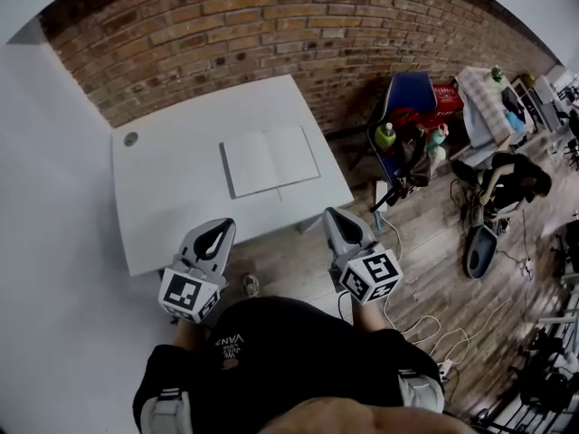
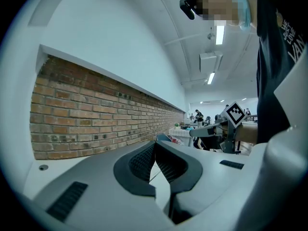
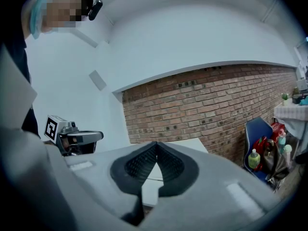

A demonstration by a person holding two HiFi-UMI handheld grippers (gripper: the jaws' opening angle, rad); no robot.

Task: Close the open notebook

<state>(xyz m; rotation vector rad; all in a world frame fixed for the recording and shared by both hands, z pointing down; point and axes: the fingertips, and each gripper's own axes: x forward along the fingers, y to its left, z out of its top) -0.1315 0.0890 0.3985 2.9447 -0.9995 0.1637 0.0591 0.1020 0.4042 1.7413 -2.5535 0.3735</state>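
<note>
checking the white table [image 1: 172, 197]: where does the notebook lie? (inspector)
the notebook [image 1: 270, 159] lies open and flat on the table, toward its far right part, both blank pages up, nothing touching it. (assistant)
and the grippers? (inspector)
both are held at the table's near side, apart from the notebook, pointing toward the table. left gripper [image 1: 220, 228]: fingers pressed together, nothing between them. right gripper [image 1: 333, 216]: fingers likewise pressed together, empty. (assistant)
beyond the table? (inspector)
a brick wall [image 1: 271, 34] along its far side; a blue chair [image 1: 409, 98] off its right end. (assistant)
</note>
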